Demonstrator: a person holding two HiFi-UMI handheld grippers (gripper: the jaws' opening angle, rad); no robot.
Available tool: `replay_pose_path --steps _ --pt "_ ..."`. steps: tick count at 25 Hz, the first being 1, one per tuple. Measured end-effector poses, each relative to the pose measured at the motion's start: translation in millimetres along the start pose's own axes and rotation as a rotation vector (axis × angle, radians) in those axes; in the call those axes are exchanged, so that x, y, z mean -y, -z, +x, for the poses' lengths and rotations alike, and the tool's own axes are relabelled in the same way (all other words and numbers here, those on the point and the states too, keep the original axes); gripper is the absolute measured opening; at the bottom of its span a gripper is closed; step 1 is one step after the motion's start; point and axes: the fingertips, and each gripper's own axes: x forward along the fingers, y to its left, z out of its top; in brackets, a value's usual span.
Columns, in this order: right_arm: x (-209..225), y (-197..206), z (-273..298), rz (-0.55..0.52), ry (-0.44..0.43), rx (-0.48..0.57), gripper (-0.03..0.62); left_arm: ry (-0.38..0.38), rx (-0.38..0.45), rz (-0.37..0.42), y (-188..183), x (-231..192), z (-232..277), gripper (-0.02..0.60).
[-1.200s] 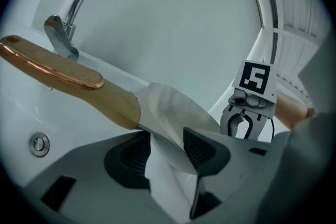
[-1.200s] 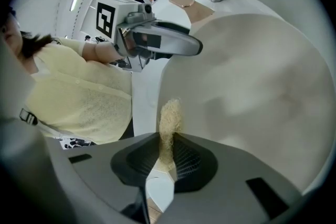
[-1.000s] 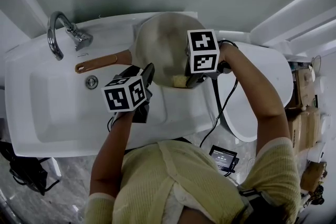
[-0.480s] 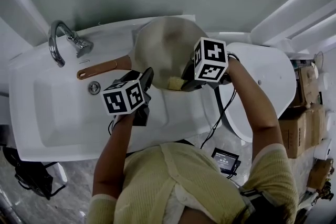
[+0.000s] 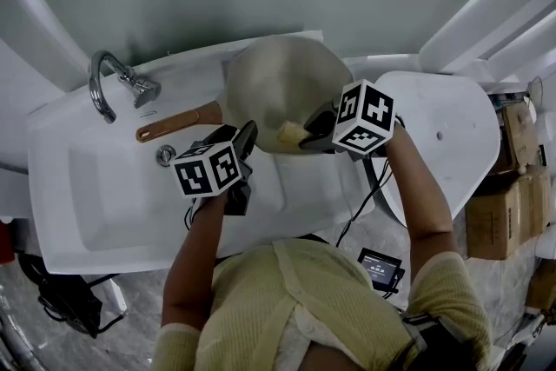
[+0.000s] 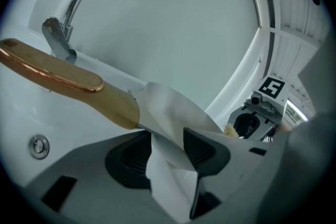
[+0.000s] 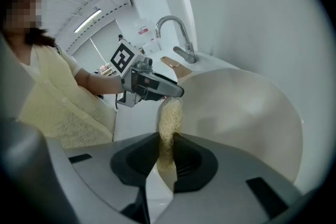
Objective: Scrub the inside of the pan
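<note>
The smooth white sink (image 5: 104, 187) fills the left of the head view. The round, pale pan (image 5: 278, 82) leans at the top middle. Its shiny brown handle (image 5: 178, 122) points left toward the curved metal tap (image 5: 109, 87). The left tongs (image 6: 168, 150) are clamped on the pan's thin rim. The right tongs (image 7: 167, 160) pinch a yellow scrubber (image 7: 170, 115) by the pan's lower edge. Only the right gripper view shows that the scrubber is thin and fuzzy.

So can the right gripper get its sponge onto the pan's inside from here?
Probably yes: the right gripper holds the sponge at the pan's near rim, the open inside faces it, and the left gripper clamps the rim off to one side.
</note>
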Motion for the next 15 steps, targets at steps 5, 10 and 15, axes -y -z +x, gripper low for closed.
replay_pose_path --steps 5,10,15 --pt "7.5 -3.9 -10.3 0.000 0.132 0.060 0.081 0.015 0.003 0.005 1.8 1.9 -8.5 0.235" --pt "15.3 -9.8 -19.2 0.017 0.257 0.118 0.081 0.009 0.006 0.015 3.7 -0.7 -21.2 0.235" --pt "15.6 -12.5 -21.6 0.028 0.330 0.146 0.081 0.006 0.010 0.042 4.6 1.2 -36.1 0.233"
